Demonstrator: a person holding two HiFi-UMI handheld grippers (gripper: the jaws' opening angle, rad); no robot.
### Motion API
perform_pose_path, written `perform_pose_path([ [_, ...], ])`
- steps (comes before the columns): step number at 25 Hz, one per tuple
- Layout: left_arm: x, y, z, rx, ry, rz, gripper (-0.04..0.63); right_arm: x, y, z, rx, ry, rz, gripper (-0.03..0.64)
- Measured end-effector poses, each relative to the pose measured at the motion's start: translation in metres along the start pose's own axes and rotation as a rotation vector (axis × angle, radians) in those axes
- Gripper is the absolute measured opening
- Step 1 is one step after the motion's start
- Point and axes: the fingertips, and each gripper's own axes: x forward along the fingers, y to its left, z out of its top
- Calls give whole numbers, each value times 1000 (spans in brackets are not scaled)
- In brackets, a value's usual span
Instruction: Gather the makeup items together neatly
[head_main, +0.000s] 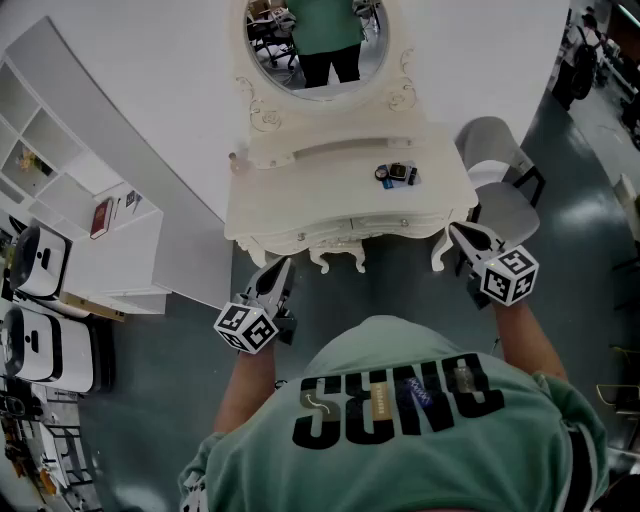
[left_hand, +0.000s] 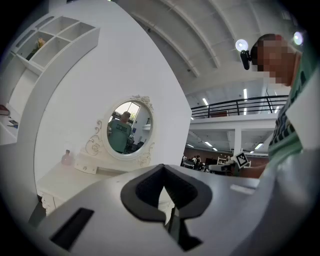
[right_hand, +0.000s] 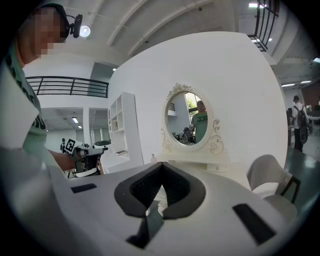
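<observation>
The makeup items (head_main: 397, 174) sit as a small dark cluster on the dressing table (head_main: 330, 195), toward its 3 o'clock end and just in front of the mirror's base. The cluster's long axis runs from 9 to 3 o'clock along the tabletop. The pieces are too small to tell which way each one points. A pink bottle (head_main: 237, 160) stands well apart from them, at the table's 9 o'clock corner.

Both of the person's bare forearms reach forward from the torso, and the grippers hang short of the table's front edge. The left gripper (head_main: 283, 265) aims toward 1 o'clock and the right gripper (head_main: 455, 230) toward 11 o'clock, so both point roughly at the cluster. Each gripper has its jaws pressed together with nothing between them.

Only the head view shows the cluster, along with the grey chair (head_main: 495, 180) at 3 o'clock and the white shelf unit (head_main: 60, 170) at 9 o'clock. The two gripper views show the oval mirror (right_hand: 189, 120) front on, with the person reflected in it, and the bottle beside its base. Each also catches the other gripper off to one side.
</observation>
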Motion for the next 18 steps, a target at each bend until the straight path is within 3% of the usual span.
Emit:
perform_pose_path([
  [18, 53, -56, -23, -15, 12, 6, 6, -37, -48, 4, 3, 6, 46, -6],
])
